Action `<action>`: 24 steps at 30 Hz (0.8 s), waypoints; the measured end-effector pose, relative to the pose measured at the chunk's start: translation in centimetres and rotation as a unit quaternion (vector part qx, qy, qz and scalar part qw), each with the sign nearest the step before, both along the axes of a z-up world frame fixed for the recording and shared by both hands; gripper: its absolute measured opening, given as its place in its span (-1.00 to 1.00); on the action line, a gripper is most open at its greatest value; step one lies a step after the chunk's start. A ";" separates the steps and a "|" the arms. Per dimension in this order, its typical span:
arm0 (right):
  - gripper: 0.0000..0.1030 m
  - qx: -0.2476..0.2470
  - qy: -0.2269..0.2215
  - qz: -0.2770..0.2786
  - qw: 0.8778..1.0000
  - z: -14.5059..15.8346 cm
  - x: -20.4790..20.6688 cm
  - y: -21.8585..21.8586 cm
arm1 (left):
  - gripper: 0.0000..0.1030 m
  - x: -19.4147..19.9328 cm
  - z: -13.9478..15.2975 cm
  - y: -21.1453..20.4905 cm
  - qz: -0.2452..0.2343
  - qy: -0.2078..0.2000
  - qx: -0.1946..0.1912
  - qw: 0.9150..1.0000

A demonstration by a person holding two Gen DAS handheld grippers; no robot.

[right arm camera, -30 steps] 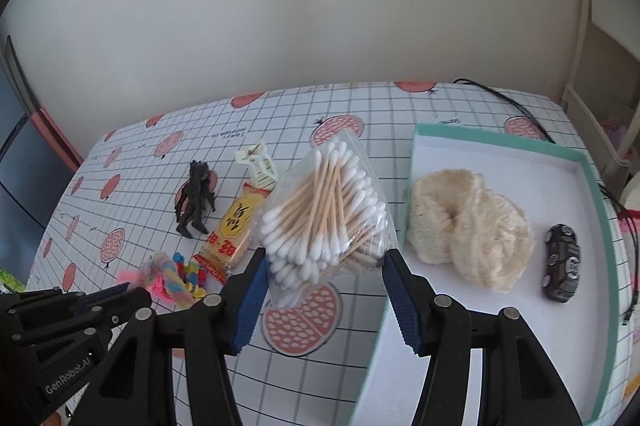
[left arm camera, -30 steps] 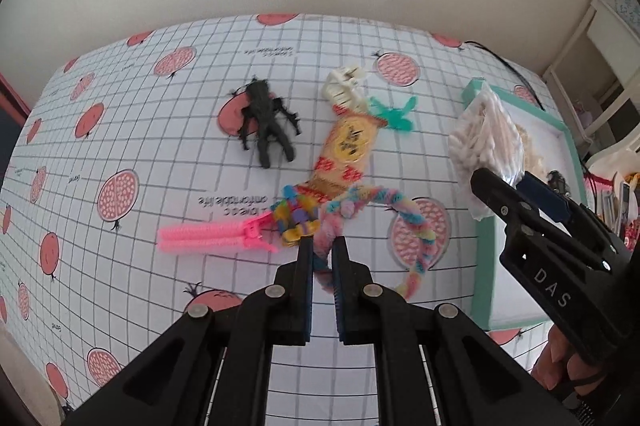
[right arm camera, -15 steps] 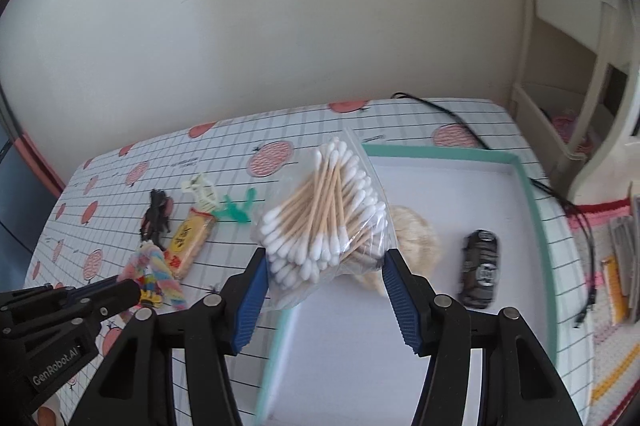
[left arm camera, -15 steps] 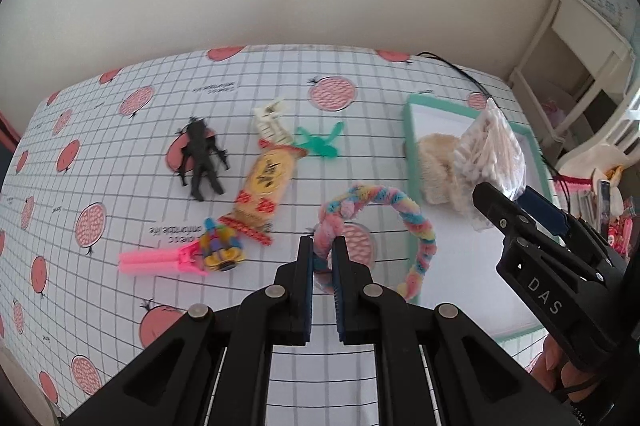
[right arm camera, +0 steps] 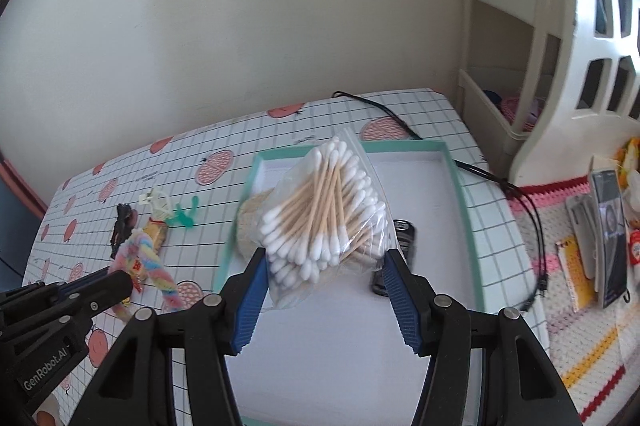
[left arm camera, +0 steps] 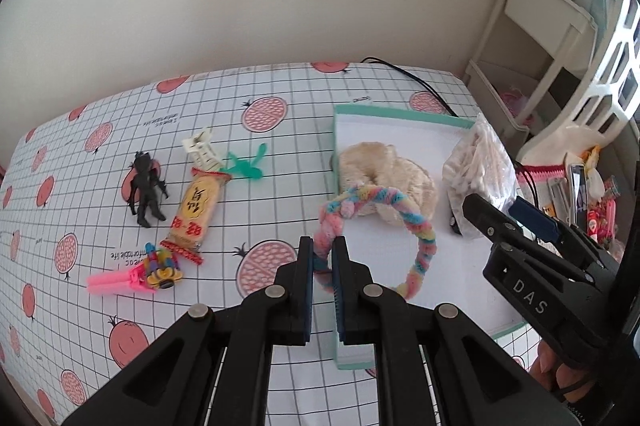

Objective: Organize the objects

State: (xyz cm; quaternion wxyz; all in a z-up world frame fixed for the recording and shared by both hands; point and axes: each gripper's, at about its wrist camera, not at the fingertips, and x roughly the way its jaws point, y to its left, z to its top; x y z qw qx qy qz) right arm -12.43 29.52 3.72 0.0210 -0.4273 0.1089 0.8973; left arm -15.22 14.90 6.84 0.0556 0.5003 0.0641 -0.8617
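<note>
The left gripper (left arm camera: 322, 258) is clamping the pastel headband (left arm camera: 416, 222) over the teal tray (left arm camera: 400, 114)'s near-left edge; the right gripper (right arm camera: 324, 278) is pinching the cotton-swab bag (right arm camera: 324, 222) above the tray (both lifted). Judgement: lowering each item onto bare tray floor, clear of the beige scrunchie (left arm camera: 384, 174), before releasing.

A fuzzy, chenille-like pastel headband (left arm camera: 376, 222) sits pinched between the matt black plastic left gripper (left arm camera: 322, 258), whose blue pads (left arm camera: 335, 278) are ribbed. The right gripper (right arm camera: 326, 276), same matt black with ribbed blue pads (right arm camera: 402, 300), holds a clear glossy plastic bag of cotton swabs (right arm camera: 326, 210) with pale wooden-looking sticks. At 12 o'clock from the headband lies a woolly cream scrunchie (left arm camera: 384, 174) in a smooth white tray (left arm camera: 400, 112) with a teal rim. The checked tablecloth (left arm camera: 100, 226) looks smooth, faintly sheeny
</note>
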 end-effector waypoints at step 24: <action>0.17 0.006 -0.108 -0.023 0.994 -4.2 0.2 3.7 | -0.82 -2.4 -6.4 4.7 -0.061 -0.069 0.017 0.996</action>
